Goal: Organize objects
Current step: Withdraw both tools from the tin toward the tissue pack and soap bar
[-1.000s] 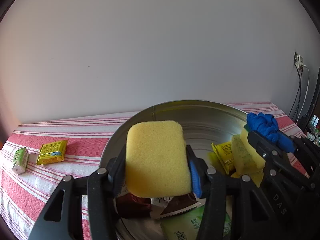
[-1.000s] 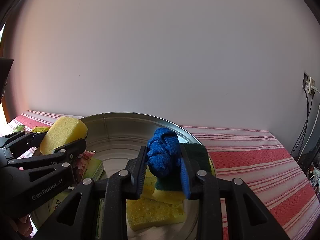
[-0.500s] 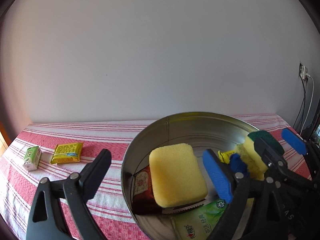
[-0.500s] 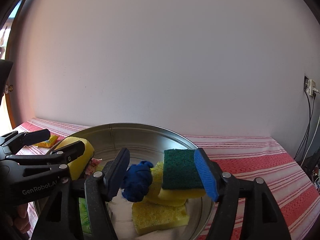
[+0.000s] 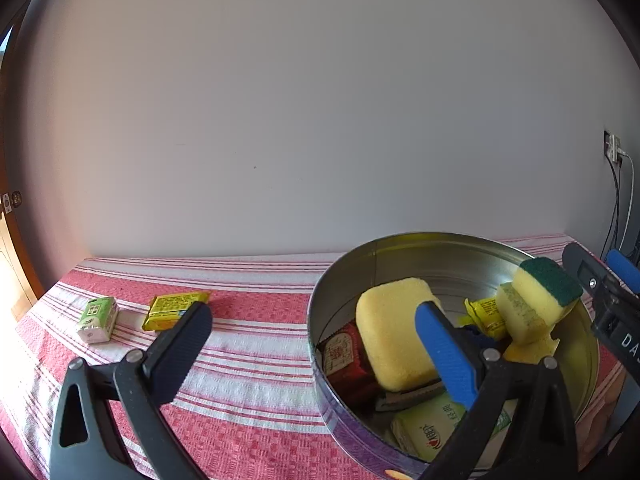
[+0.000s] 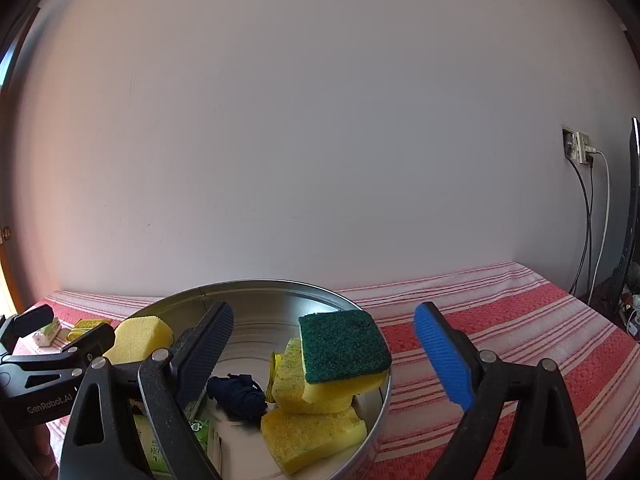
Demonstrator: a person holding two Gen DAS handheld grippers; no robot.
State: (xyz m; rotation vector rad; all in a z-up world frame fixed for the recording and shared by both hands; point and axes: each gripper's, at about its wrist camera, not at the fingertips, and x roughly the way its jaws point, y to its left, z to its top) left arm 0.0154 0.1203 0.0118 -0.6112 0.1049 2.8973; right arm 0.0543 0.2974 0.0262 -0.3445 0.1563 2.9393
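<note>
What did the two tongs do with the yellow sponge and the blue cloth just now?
Both let go. The left tongs dropped the yellow sponge into the tin; the right tongs, jaws opening, dropped the blue cloth there. The two packets outside stayed put.

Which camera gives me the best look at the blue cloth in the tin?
The right wrist view: the blue cloth lies in plain sight on the floor of the tin, beside the stacked sponges. In the left wrist view only a sliver shows behind the left claw's blue finger.
</note>
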